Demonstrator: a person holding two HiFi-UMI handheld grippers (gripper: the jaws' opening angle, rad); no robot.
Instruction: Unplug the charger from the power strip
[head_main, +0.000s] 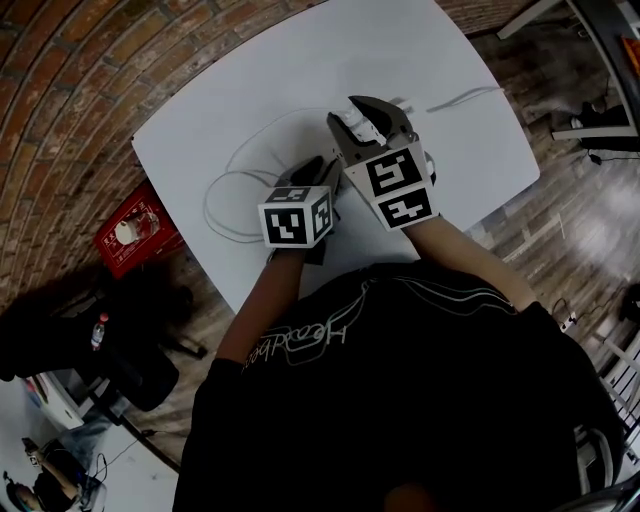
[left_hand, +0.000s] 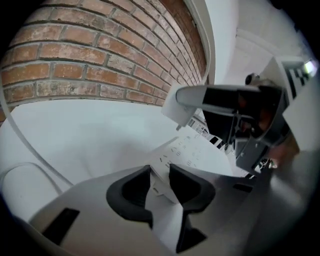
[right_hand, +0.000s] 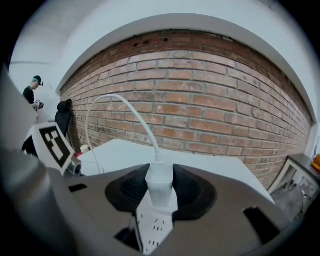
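Left hand-held gripper clamps one end of the white power strip on the table; the right hand-held gripper squeezes the charger, cable trailing, directly over the strip's sockets, prongs unseen. A tilted pull could bend them, or drag the strip from the left jaws.

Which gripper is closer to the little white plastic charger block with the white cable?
Right. The right gripper is shut on the white plastic charger block itself. The left gripper clamps the long white power strip, away from the charger.
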